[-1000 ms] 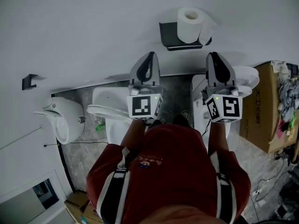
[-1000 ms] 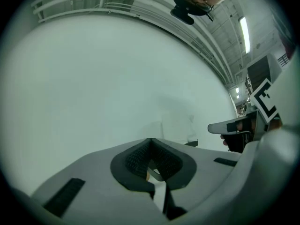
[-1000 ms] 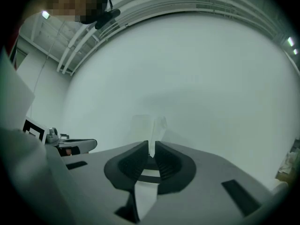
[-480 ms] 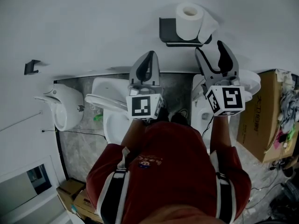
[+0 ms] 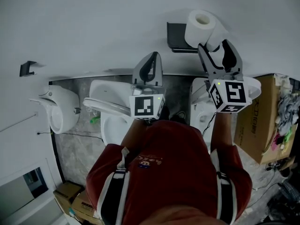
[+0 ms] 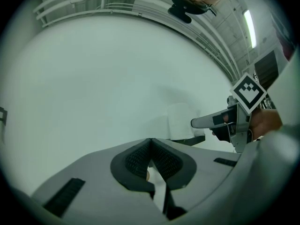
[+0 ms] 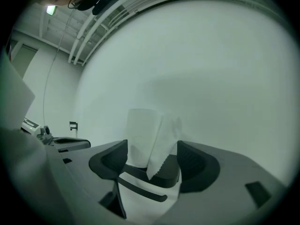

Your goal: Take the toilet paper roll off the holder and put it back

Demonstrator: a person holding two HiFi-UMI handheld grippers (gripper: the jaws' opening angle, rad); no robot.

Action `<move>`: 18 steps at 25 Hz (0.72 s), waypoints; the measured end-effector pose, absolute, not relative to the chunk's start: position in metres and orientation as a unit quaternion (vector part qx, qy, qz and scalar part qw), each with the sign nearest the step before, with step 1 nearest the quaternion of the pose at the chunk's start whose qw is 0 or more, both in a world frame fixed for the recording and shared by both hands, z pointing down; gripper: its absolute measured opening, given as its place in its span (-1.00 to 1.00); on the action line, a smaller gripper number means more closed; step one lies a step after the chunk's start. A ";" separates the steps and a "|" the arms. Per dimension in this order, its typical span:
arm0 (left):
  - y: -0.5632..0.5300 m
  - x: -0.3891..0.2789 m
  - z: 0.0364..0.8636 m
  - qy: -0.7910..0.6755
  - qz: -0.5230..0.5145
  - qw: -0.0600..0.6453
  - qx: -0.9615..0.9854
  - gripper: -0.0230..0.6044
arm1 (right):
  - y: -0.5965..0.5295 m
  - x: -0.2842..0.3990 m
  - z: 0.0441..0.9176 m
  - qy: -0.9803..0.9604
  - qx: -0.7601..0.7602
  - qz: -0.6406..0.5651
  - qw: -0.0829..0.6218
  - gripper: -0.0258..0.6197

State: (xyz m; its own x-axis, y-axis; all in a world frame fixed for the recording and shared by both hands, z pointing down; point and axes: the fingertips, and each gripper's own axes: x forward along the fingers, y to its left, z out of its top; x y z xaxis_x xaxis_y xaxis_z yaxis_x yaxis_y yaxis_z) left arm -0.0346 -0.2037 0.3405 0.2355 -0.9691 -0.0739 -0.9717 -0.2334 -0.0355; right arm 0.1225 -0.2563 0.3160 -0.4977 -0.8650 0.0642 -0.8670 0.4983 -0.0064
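A white toilet paper roll (image 5: pixel 202 27) stands upright on a black wall holder (image 5: pixel 178 37), with a loose sheet hanging off its right side. My right gripper (image 5: pixel 215 47) points at it from just below, and its jaws have just been opening. In the right gripper view the roll (image 7: pixel 142 135) and the holder (image 7: pixel 157 176) show through the gap of the right gripper (image 7: pixel 153 162); the pads (image 7: pixel 111 162) do not touch the roll. My left gripper (image 5: pixel 152 55) hangs shut and empty left of the holder. From the left gripper (image 6: pixel 151 146) view, the roll (image 6: pixel 180 121) is faint at the right.
Below on the floor are a white toilet (image 5: pixel 110 114), a second white fixture (image 5: pixel 60 114) at the left and another behind the right arm (image 5: pixel 251 86). A cardboard box (image 5: pixel 262 116) stands at the right. A small black hook (image 5: pixel 26 68) sticks out of the white wall.
The right gripper's jaws went from shut to wide open, and it moved up to the roll. The left gripper has hardly moved.
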 end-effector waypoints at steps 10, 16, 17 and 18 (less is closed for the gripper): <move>-0.222 -0.056 0.343 0.605 0.036 0.020 -0.795 -0.88 | -0.267 0.088 0.309 -0.863 0.503 0.006 0.043 0.21; -0.230 -0.070 0.345 0.602 0.033 0.017 -0.798 -0.88 | -0.276 0.078 0.306 -0.853 0.519 0.002 0.051 0.22; -0.231 -0.072 0.346 0.600 0.036 0.015 -0.799 -0.88 | -0.278 0.076 0.306 -0.852 0.521 0.001 0.053 0.22; -0.233 -0.074 0.346 0.597 0.040 0.014 -0.801 -0.88 | -0.280 0.074 0.305 -0.850 0.524 -0.001 0.055 0.22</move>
